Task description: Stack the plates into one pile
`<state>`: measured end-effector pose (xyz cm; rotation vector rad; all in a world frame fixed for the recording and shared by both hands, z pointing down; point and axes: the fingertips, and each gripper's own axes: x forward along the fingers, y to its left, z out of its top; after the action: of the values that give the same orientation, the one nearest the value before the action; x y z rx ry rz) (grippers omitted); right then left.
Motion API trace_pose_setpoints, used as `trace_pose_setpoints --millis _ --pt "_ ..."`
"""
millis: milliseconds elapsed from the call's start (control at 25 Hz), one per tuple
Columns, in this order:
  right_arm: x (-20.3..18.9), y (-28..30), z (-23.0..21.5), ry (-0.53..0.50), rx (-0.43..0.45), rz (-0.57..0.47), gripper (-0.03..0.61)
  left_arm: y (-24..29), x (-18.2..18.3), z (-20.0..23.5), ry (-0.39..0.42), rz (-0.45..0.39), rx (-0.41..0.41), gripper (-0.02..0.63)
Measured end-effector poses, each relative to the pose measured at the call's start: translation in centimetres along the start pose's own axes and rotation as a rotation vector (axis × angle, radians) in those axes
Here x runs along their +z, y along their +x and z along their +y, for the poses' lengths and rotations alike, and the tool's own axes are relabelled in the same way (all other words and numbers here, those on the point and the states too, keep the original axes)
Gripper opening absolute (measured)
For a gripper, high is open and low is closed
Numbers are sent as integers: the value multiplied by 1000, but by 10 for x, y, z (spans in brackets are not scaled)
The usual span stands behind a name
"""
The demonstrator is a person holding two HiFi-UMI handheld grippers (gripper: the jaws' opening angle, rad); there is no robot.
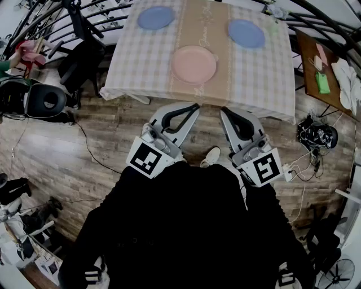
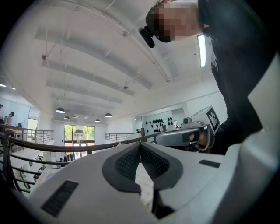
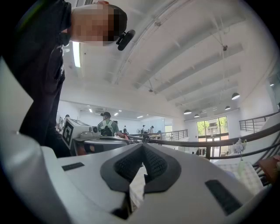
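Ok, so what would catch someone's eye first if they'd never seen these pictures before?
Three plates lie apart on the checked table: a pink plate near the front edge, with a far-left blue plate and a far-right blue plate behind it. Short of the table, over the wooden floor, the left tongs and the right tongs point toward it side by side, both shut and empty.

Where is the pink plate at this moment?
In the head view, the pink plate lies on the middle strip of the table, near the front edge, between the left blue plate and the right blue plate.
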<state>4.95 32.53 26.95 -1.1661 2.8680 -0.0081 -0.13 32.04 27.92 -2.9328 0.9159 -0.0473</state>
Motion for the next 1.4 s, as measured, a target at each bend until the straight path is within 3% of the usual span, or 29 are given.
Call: trace_pose_setpoints --millis 400,800,1400 --pt "9 -9 -4 19 -2 -49 -5 2 4 -10 -4 -14 -15 20" --pt "3 -25 -23 -3 -22 -26 6 19 5 -21 10 -26 -32 20" --pt "5 -52 -45 -32 51 -49 8 56 11 -34 -4 -41 60 21"
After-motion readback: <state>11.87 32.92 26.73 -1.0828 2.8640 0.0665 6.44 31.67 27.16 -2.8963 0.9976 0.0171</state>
